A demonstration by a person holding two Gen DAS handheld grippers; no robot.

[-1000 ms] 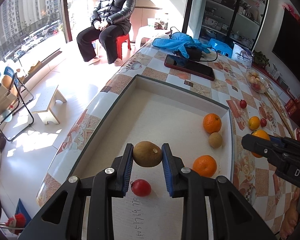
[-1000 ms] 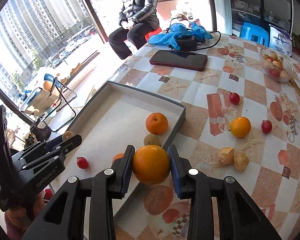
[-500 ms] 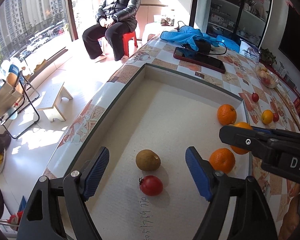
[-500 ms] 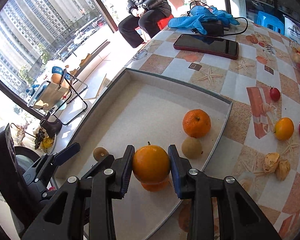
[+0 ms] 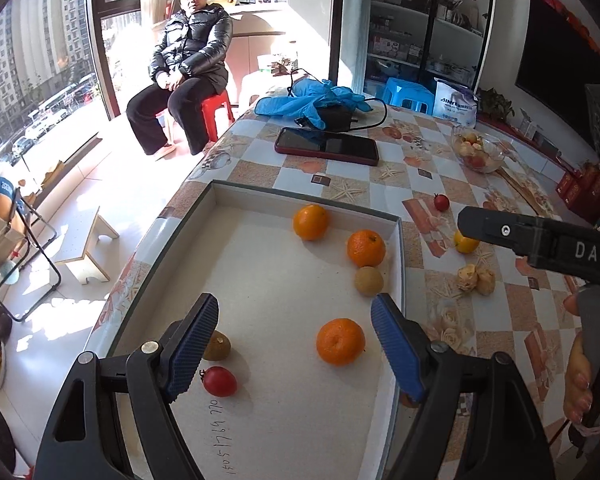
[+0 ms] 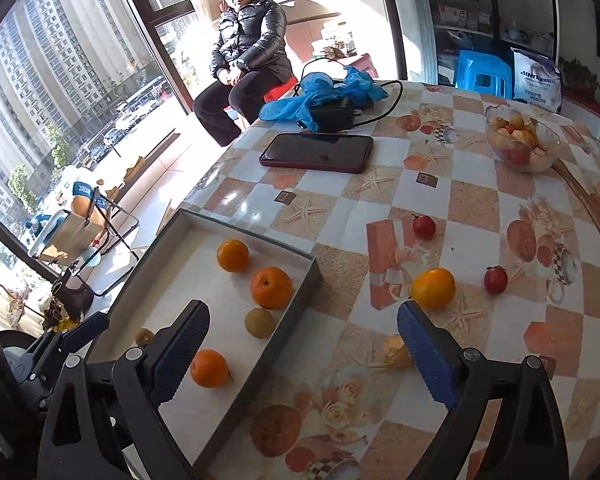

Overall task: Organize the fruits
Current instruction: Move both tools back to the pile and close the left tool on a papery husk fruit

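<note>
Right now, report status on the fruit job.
Both tools just opened, empty. Six fruits in tray; orange, two tomatoes left on table. Nothing blocking.

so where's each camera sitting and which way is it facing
Left wrist: on the left gripper, angled down over the tray; its open blue-padded fingers show, plus the right gripper and the holding hand.
Right wrist: on the right gripper, angled down over the tray's right wall and table; open fingers and the left gripper show.
Both share tray, oranges, phone, seated person.
</note>
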